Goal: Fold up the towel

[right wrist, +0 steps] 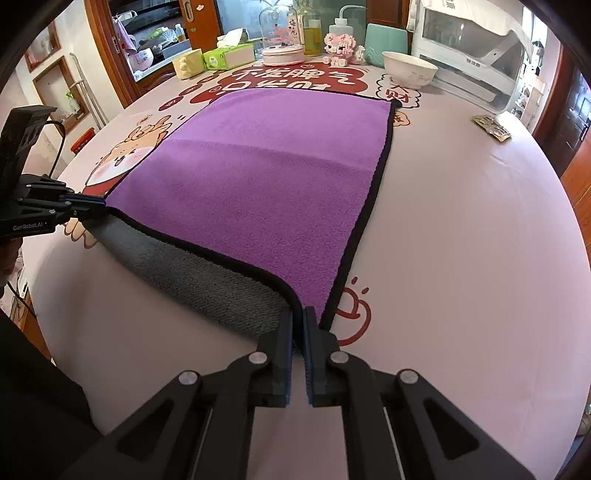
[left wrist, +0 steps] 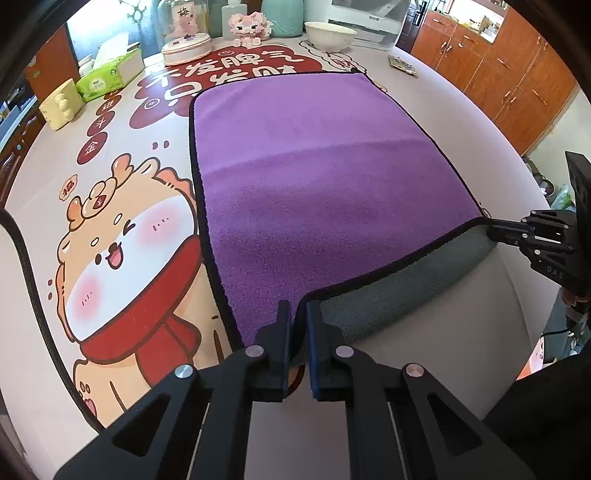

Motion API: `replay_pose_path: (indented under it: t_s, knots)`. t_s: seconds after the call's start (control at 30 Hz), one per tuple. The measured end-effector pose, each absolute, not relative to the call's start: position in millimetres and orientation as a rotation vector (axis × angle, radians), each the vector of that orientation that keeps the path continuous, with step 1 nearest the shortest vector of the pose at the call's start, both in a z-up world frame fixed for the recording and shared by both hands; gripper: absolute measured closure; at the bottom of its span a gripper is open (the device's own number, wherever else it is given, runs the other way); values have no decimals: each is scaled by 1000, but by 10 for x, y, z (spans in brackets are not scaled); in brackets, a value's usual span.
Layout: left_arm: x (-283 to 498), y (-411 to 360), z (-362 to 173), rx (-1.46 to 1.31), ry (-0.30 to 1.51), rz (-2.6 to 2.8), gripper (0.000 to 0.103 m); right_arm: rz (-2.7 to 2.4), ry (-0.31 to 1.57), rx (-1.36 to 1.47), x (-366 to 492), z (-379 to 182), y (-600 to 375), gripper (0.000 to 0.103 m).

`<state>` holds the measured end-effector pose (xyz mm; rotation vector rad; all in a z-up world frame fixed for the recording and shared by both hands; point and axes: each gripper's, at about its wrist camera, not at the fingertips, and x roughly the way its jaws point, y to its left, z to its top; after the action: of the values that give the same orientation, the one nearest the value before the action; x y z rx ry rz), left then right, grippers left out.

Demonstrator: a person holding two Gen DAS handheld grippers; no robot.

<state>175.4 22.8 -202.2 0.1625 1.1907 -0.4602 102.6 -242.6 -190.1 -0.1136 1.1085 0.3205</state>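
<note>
A purple towel (left wrist: pixel 303 177) with a black hem and grey underside lies spread on the table; it also shows in the right wrist view (right wrist: pixel 273 177). Its near edge is lifted, showing the grey underside (left wrist: pixel 388 295). My left gripper (left wrist: pixel 298 314) is shut on the towel's near left corner. My right gripper (right wrist: pixel 298 317) is shut on the near right corner. Each gripper shows in the other's view: the right gripper (left wrist: pixel 495 230) at the right, the left gripper (right wrist: pixel 99 208) at the left.
The table has a cartoon-print cover (left wrist: pixel 122 251). Along the far edge stand a white bowl (left wrist: pixel 328 35), a pink block figure (left wrist: pixel 249 27), a round lidded box (left wrist: pixel 186 46), a tissue pack (left wrist: pixel 109 75) and a yellow cup (left wrist: pixel 61 103). A small packet (right wrist: pixel 493 127) lies at the right.
</note>
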Motion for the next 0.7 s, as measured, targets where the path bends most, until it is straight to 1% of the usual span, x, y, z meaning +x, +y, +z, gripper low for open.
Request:
replay_pose_path:
  t_s: [0.43, 0.7]
  knots:
    - [1713, 229, -1977, 177, 1181, -408, 98, 310, 1099, -127, 1017, -1858, -2418, 99]
    - [1632, 281, -1660, 159, 1116, -437, 98, 301, 1057, -117, 955, -1612, -2403, 99]
